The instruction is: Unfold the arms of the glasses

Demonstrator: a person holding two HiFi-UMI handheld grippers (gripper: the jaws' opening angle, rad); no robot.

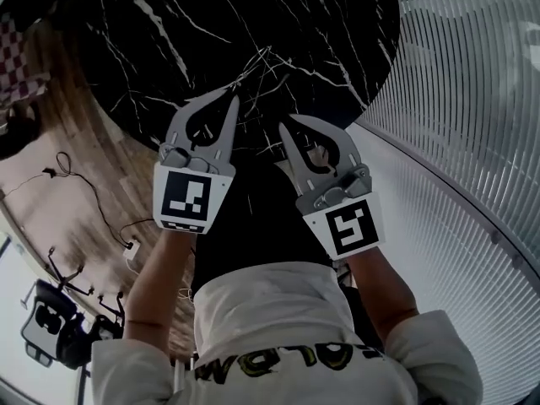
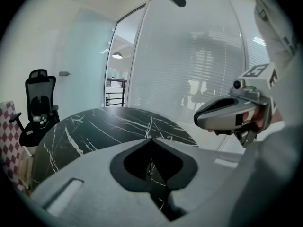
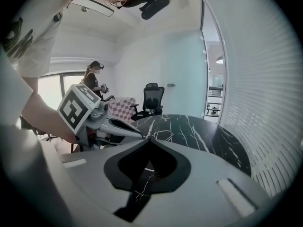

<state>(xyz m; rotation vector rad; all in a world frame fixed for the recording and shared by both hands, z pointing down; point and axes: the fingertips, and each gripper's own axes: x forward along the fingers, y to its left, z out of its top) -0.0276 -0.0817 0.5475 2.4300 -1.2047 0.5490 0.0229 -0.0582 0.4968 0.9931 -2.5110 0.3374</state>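
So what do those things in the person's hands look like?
The left gripper and right gripper each have two curved grey jaws tapering to a point, plus a white cube bearing a black square marker. The person wears a white short-sleeved shirt with yellow lettering.

Right gripper [image 3: 150, 138] at lower centre: I see jaw tips meeting, nothing between them. Black marble table [image 3: 189, 131] beyond. Left gripper [image 3: 94, 117] at frame left, marker cube facing me. Office chair [image 3: 152, 100] at centre, person [image 3: 94, 82] standing upper left, blinds [image 3: 265, 103] right.
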